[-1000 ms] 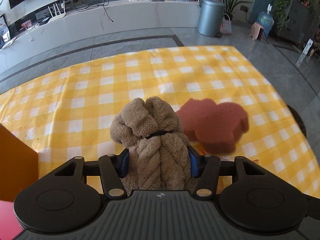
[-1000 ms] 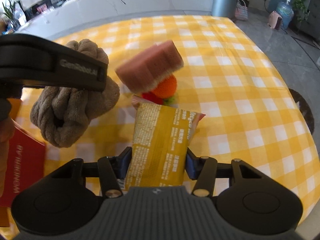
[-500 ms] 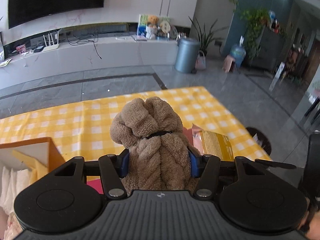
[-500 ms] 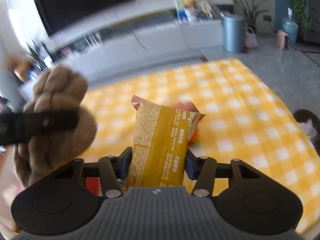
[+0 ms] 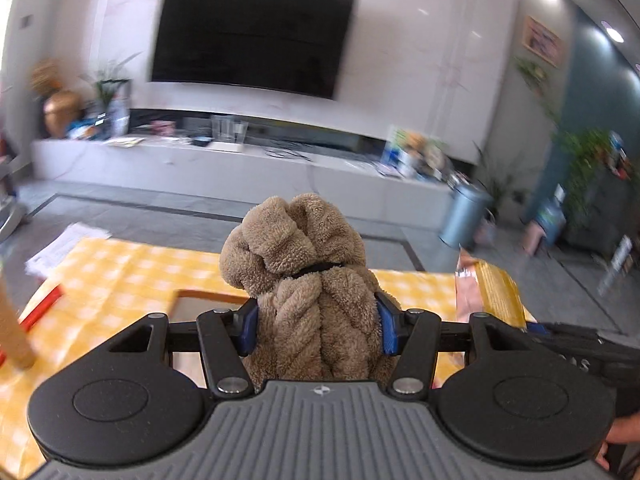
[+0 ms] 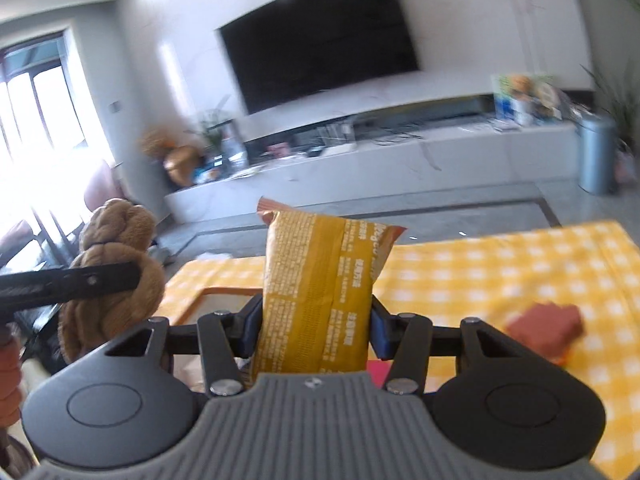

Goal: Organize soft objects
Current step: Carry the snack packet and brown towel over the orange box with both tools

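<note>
Towel (image 5: 304,280), a brown plush bundle cinched by a thin dark band, sits clenched between the blue pads (image 5: 248,328) of the left gripper (image 5: 316,330), held upright above the table (image 5: 120,276). In the right wrist view the same towel (image 6: 112,276) shows at the left, pinched by the left gripper's dark finger (image 6: 76,284) and raised off the yellow checked cloth.

Right gripper (image 6: 316,328) is clamped on a yellow snack bag (image 6: 320,292), which stands upright between its pads with its crimped top edge uppermost. From the left wrist view the bag (image 5: 492,296) appears to the right of the towel, also above the table.

An orange-rimmed box (image 5: 208,300) lies on the cloth just beyond the left gripper; its rim (image 6: 224,292) also shows past the right gripper's left finger. What it holds cannot be made out. A reddish sponge (image 6: 544,324) rests on the table toward its right edge, blurred. Papers (image 5: 68,244) lie at the table's far left corner, and a red strip (image 5: 40,312) shows near its left edge.

Beyond the table are a grey floor, a long white cabinet (image 5: 240,168), a wall-mounted TV (image 5: 252,36) and a metal bin (image 5: 464,216).
</note>
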{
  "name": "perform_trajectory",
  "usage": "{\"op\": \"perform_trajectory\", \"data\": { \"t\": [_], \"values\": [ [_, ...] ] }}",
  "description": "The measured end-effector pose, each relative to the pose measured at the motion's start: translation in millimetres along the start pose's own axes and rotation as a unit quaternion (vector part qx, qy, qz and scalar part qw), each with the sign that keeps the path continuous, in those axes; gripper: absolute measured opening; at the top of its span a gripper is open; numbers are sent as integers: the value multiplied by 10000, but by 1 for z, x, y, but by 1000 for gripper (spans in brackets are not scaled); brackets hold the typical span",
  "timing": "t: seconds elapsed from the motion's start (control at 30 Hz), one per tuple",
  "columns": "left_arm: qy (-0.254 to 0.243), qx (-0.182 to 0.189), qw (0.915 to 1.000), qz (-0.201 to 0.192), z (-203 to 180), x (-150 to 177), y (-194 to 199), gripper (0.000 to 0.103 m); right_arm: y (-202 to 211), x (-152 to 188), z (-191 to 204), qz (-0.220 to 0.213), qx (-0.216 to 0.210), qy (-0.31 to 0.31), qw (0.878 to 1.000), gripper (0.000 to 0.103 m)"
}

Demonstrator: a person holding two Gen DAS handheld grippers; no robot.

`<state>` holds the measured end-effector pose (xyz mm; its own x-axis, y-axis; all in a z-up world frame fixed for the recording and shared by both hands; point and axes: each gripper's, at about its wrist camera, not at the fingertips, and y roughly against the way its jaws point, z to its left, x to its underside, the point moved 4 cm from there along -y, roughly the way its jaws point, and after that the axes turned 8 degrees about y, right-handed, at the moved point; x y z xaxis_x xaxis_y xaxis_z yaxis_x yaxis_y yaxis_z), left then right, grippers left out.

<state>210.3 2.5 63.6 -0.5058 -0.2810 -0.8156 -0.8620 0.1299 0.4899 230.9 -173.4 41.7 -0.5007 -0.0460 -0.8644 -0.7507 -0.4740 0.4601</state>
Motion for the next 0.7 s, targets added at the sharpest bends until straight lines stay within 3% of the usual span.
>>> {"op": "perform_trajectory", "data": {
  "t": [0.17,0.3,0.47,0.53,0.7],
  "values": [
    [658,-193,9973,-269,55,8,-5,64,-34,-1,56,283,-504,241,9980,51],
    [764,-562,9950,-306,89,8,-20,64,-77,7,79,803,-274,345,9958,50],
    [524,-1187,9910,-343,123,18,-21,64,-135,19,94,1457,-14,423,9884,50],
    [534,-1162,9916,-195,130,23,-27,64,-152,20,104,1601,225,669,9846,50],
    [1098,-693,9913,231,158,29,-30,64,-193,28,105,2118,521,857,9721,50]
  ]
}}
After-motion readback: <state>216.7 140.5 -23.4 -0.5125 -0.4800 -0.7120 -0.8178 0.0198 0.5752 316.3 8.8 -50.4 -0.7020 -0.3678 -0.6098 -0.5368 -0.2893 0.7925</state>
